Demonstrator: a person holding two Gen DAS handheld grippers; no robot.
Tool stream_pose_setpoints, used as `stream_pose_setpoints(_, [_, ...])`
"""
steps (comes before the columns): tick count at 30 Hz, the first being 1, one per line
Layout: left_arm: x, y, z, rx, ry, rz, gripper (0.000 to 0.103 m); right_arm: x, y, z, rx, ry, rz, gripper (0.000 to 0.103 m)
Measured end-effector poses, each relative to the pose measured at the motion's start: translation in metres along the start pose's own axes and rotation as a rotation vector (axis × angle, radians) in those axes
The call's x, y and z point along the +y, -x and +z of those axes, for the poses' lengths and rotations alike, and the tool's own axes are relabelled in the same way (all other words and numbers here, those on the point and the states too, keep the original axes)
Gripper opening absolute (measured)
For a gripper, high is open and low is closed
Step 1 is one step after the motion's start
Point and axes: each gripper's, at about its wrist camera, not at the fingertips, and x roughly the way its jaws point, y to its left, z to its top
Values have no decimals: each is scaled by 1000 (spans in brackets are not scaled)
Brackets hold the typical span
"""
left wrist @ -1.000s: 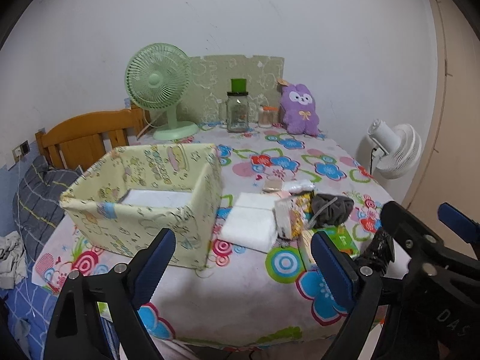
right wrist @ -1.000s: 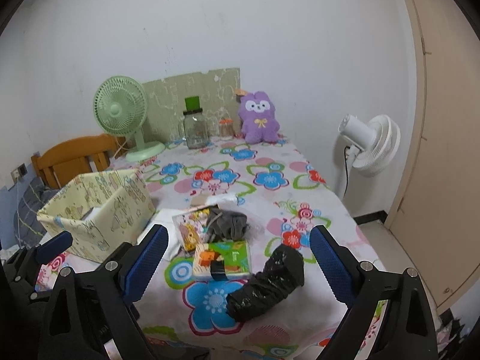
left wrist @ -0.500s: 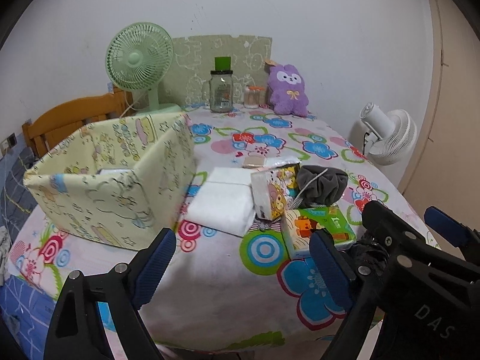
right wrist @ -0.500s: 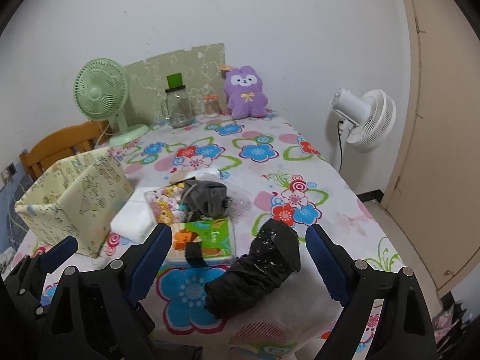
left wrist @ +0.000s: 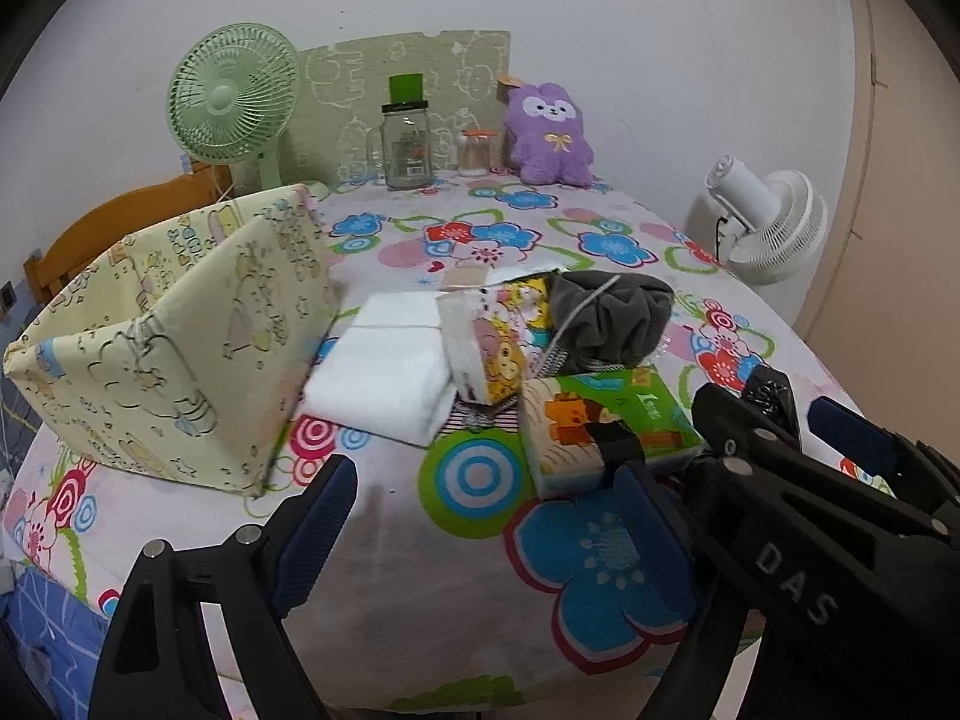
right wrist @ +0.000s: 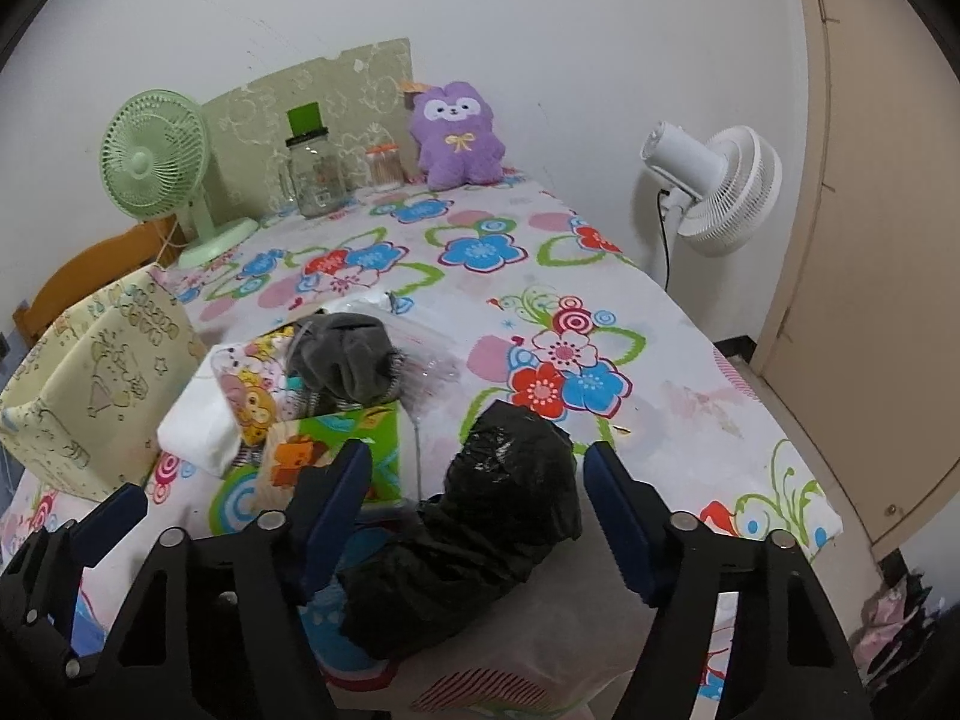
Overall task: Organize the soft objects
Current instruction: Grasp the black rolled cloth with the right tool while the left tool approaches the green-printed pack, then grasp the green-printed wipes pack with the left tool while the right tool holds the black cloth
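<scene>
On the flowered table, a black plastic-wrapped bundle (right wrist: 510, 492) lies between the fingers of my right gripper (right wrist: 477, 510). Its jaws are closing, with small gaps still showing beside the bundle. My left gripper (left wrist: 486, 534) hangs over bare tablecloth just in front of a green tissue pack (left wrist: 600, 426). Its jaws are also closing, with nothing between them. Behind the pack are a cartoon-print tissue pack (left wrist: 498, 348), a grey cloth wad (left wrist: 606, 318) and a white folded pad (left wrist: 384, 372). A yellow fabric box (left wrist: 180, 348) stands open at the left.
At the back of the table are a green desk fan (left wrist: 234, 102), a glass jar (left wrist: 408, 144), a small jar (left wrist: 477, 153) and a purple plush (left wrist: 552, 138). A white fan (right wrist: 714, 186) stands off the right edge by a door. A wooden chair (left wrist: 120, 228) is behind the box.
Both grippers have come down and closer to the table. The right jaws have narrowed around the black bundle, and the left jaws have narrowed slightly.
</scene>
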Motion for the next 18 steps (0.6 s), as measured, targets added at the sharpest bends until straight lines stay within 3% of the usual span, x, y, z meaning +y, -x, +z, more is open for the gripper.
stream_pose_setpoints(10, [-17,-11,1,33,-40,2,88,-16,-24,-1,81,-49,38,47])
stream_pose_setpoints(18, [-27,-19,10,29,-22,-32,88,-28,-24,8,58,-56,44,43])
